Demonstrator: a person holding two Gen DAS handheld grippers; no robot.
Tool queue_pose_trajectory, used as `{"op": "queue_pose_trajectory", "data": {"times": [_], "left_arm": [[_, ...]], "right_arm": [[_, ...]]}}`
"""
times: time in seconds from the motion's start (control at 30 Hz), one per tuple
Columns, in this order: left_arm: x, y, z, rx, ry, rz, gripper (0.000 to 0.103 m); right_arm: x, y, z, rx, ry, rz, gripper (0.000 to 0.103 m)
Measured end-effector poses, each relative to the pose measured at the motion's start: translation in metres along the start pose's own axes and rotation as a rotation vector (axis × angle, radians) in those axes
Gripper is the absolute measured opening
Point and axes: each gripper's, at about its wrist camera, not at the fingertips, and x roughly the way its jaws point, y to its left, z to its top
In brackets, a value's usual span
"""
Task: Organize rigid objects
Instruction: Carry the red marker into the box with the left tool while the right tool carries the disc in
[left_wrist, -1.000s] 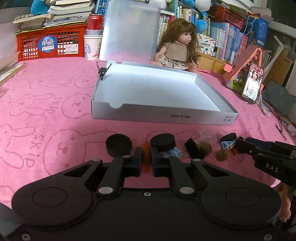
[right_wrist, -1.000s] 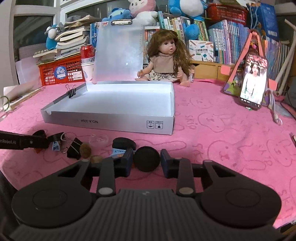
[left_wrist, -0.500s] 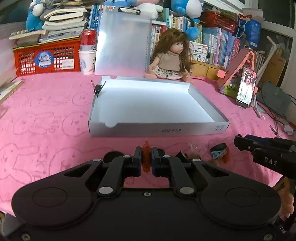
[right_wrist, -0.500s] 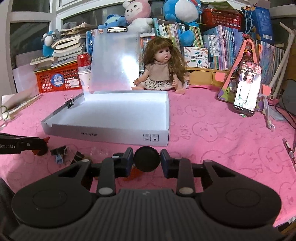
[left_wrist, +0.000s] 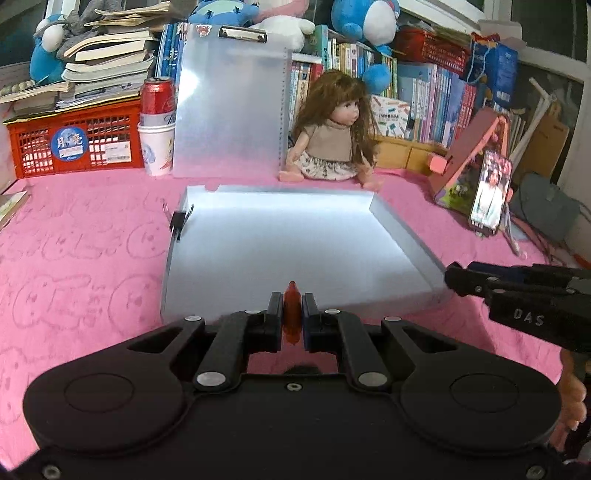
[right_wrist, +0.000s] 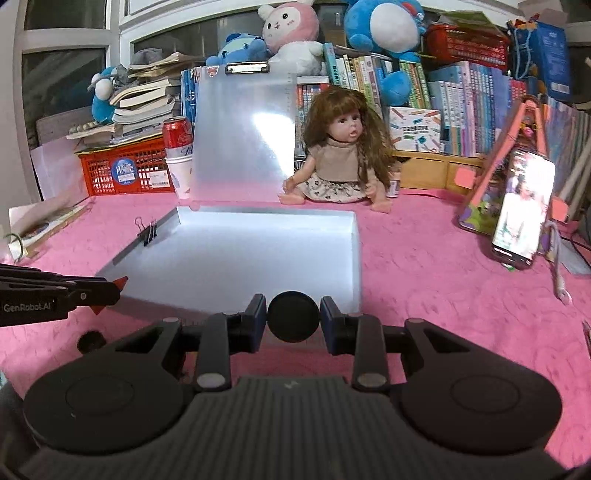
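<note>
My left gripper (left_wrist: 292, 314) is shut on a small orange piece (left_wrist: 291, 312), held above the near edge of the open grey box (left_wrist: 258, 236). My right gripper (right_wrist: 293, 319) is shut on a round black disc (right_wrist: 293, 316), held just above the near right corner of the same box (right_wrist: 240, 254). The right gripper shows in the left wrist view (left_wrist: 465, 280) at the box's right front corner. The left gripper shows in the right wrist view (right_wrist: 107, 291) at the box's left front corner, the orange piece's tips showing. The box is empty inside.
A black binder clip (left_wrist: 179, 221) sits on the box's left wall. The box lid (left_wrist: 229, 103) stands upright behind it. A doll (left_wrist: 332, 136), a red crate (left_wrist: 74, 136), a can on cups (left_wrist: 157, 122) and a phone on a stand (left_wrist: 489, 192) line the back. A black disc (right_wrist: 90, 341) lies on the pink cloth.
Both grippers have risen off the cloth with their pieces and moved forward to the box's near edge. The loose small objects on the cloth have dropped out of view below them.
</note>
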Motion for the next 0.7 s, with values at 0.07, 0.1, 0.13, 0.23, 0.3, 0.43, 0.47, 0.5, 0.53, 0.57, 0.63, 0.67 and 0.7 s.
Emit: {"op": "queue_pose_trajectory", "data": {"times": [0.07, 0.1, 0.13, 0.23, 0.3, 0.43, 0.47, 0.5, 0.53, 0.57, 0.63, 0.67, 0.7], "left_arm": [[0.005, 0.002, 0.011, -0.004, -0.001, -0.005, 0.01], [0.009, 0.004, 0.016, -0.004, 0.001, -0.008, 0.01], [0.013, 0.005, 0.022, -0.003, 0.004, -0.014, 0.01], [0.027, 0.007, 0.04, 0.002, 0.022, -0.045, 0.01], [0.039, 0.007, 0.053, -0.001, 0.036, -0.059, 0.01], [0.066, 0.007, 0.076, -0.014, 0.07, -0.071, 0.01], [0.072, 0.008, 0.081, -0.018, 0.078, -0.072, 0.01], [0.081, 0.008, 0.085, -0.022, 0.087, -0.07, 0.01], [0.088, 0.009, 0.089, -0.024, 0.095, -0.063, 0.01], [0.095, 0.01, 0.092, -0.024, 0.102, -0.058, 0.01], [0.112, 0.012, 0.099, -0.029, 0.12, -0.046, 0.01], [0.121, 0.014, 0.102, -0.035, 0.131, -0.041, 0.01], [0.128, 0.016, 0.104, -0.041, 0.139, -0.034, 0.01]], "right_arm": [[0.007, 0.0, 0.008, -0.001, 0.004, 0.005, 0.037], [0.011, -0.001, 0.012, 0.0, 0.007, 0.007, 0.037], [0.015, -0.001, 0.017, 0.003, 0.012, 0.01, 0.037], [0.03, -0.005, 0.031, 0.029, 0.037, 0.031, 0.037], [0.042, -0.009, 0.04, 0.047, 0.057, 0.046, 0.037], [0.067, -0.015, 0.058, 0.075, 0.101, 0.056, 0.037], [0.073, -0.016, 0.062, 0.083, 0.113, 0.059, 0.037], [0.079, -0.017, 0.066, 0.087, 0.122, 0.06, 0.037], [0.087, -0.019, 0.07, 0.094, 0.134, 0.058, 0.037], [0.093, -0.02, 0.073, 0.099, 0.144, 0.058, 0.037], [0.107, -0.022, 0.08, 0.112, 0.168, 0.06, 0.037], [0.113, -0.022, 0.082, 0.116, 0.181, 0.064, 0.037], [0.121, -0.022, 0.084, 0.118, 0.199, 0.066, 0.037]]}}
